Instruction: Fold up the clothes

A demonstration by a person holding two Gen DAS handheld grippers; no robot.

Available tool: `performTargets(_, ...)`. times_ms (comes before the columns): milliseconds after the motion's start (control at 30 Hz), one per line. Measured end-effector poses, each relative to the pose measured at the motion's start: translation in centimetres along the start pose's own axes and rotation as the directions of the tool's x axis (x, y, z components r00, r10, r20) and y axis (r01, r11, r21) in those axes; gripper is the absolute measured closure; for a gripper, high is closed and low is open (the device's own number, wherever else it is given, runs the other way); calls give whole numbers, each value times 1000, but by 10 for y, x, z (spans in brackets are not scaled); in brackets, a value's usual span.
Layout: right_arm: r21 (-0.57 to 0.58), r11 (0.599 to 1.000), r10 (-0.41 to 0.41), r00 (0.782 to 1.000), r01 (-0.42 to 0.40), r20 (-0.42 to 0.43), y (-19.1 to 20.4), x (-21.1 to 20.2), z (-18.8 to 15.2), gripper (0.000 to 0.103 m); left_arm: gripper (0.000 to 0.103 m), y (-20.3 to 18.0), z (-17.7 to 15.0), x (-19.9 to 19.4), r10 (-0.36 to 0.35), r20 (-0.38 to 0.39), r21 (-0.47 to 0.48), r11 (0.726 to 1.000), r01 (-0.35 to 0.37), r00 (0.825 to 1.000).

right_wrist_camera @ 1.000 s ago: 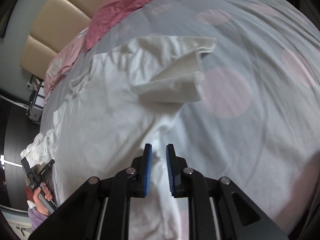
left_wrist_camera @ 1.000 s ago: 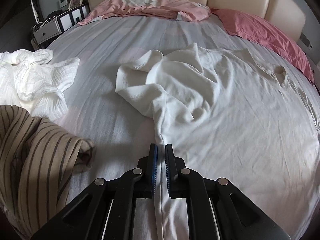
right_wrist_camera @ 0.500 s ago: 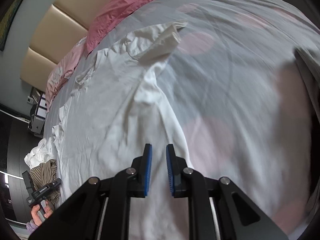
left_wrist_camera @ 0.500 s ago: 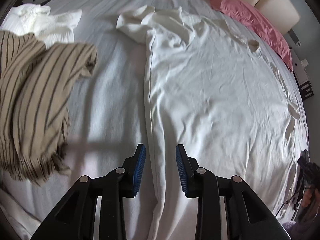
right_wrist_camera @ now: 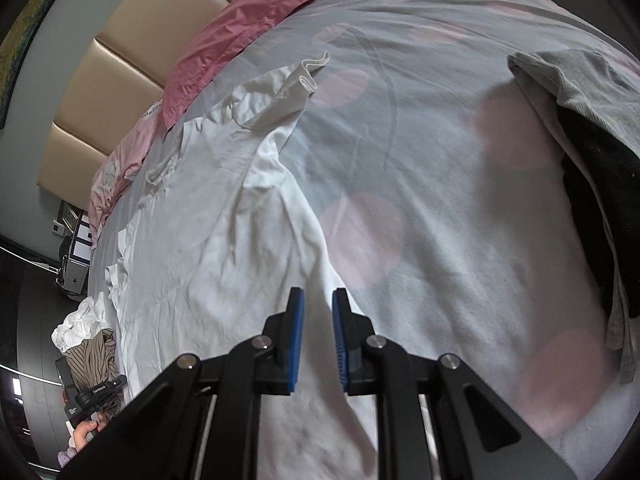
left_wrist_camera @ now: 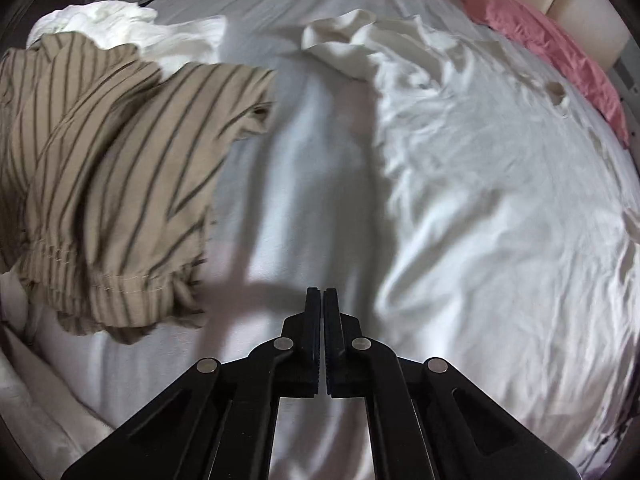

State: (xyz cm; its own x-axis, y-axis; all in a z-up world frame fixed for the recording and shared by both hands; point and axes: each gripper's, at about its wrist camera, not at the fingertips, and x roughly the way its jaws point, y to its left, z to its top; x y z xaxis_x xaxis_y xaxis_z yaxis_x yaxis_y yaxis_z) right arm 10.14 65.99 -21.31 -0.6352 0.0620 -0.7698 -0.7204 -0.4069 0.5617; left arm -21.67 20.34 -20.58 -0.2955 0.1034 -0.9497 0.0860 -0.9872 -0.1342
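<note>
Lying spread along the bed (left_wrist_camera: pixel 304 168), a white shirt (left_wrist_camera: pixel 480 200) runs lengthwise from its foot edge toward the headboard (right_wrist_camera: pixel 132 60), sleeves at the far end. The left claw (left_wrist_camera: pixel 322 300), jaws just closed and empty, hangs beside the shirt's left side seam. The right claw (right_wrist_camera: pixel 318 308), slightly parted, appears to pinch the right-hand hem, though contact is unclear.

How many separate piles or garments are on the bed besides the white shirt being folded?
3 visible: striped beige garment at the left edge, crumpled white garment behind it, grey and dark stack at the right edge. Others may be out of view.
</note>
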Motion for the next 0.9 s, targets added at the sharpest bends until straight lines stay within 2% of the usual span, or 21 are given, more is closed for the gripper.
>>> performTargets(33, -1, 1000, -6, 1000, 6, 2, -1, 0, 0, 88, 102, 2, -2, -1, -14, -5, -10, 1000, 14, 1000)
performTargets(133, 14, 999, -32, 999, 32, -5, -7, -1, -1, 88, 98, -2, -9, -16, -121, 3, -15, 993, 121, 993)
performTargets(167, 22, 999, -41, 999, 41, -19, -10, 0, -2, 88, 88, -4, -11, -21, -156, 5, -17, 988, 156, 988)
performTargets(200, 30, 998, -51, 998, 52, -34, -12, 1, -4, 88, 69, -7, -15, -25, -179, 3, -11, 984, 179, 984)
performTargets(267, 45, 996, -79, 994, 83, -73, -19, 7, -9, 87, 55, -18, -24, -22, -166, -32, 26, 986, 167, 986)
performTargets(333, 66, 993, -87, 990, 95, -111, -25, 10, -14, 81, 55, -25, -32, -16, -141, -76, 60, 987, 146, 987)
performTargets(433, 73, 992, -91, 987, 101, -129, -29, 11, -21, 80, 56, -26, -37, -2, -93, -139, 81, 991, 105, 986)
performTargets(500, 47, 992, -108, 986, 115, -124, -27, 10, -22, 80, 76, -26, -40, 0, -60, -143, 92, 993, 73, 988)
performTargets(533, 34, 992, -121, 985, 126, -124, -26, 11, -23, 83, 78, -26, -40, 0, -46, -142, 97, 993, 60, 989)
performTargets(567, 21, 990, -134, 983, 138, -123, -25, 11, -24, 90, 83, -26, -41, 1, -39, -143, 94, 994, 52, 989)
performTargets(633, 4, 984, -176, 977, 178, -124, -26, 13, -25, 96, 91, -24, -43, 1, -25, -143, 86, 996, 37, 989)
performTargets(733, 43, 980, -187, 974, 194, -127, -34, 11, -27, 98, 91, -19, -46, -1, -15, -141, 61, 998, 24, 990)
performTargets(800, 66, 974, -207, 972, 215, -112, -37, 4, -27, 98, 87, -14, -47, -8, -31, -120, 42, 998, 36, 992)
performTargets(867, 102, 962, -247, 966, 254, -75, -45, -8, -26, 92, 87, -9, -47, -17, -45, -95, 23, 999, 47, 994)
performTargets(900, 131, 961, -237, 970, 242, -55, -49, -14, -25, 92, 81, -7, -45, -23, -49, -72, 13, 999, 50, 996)
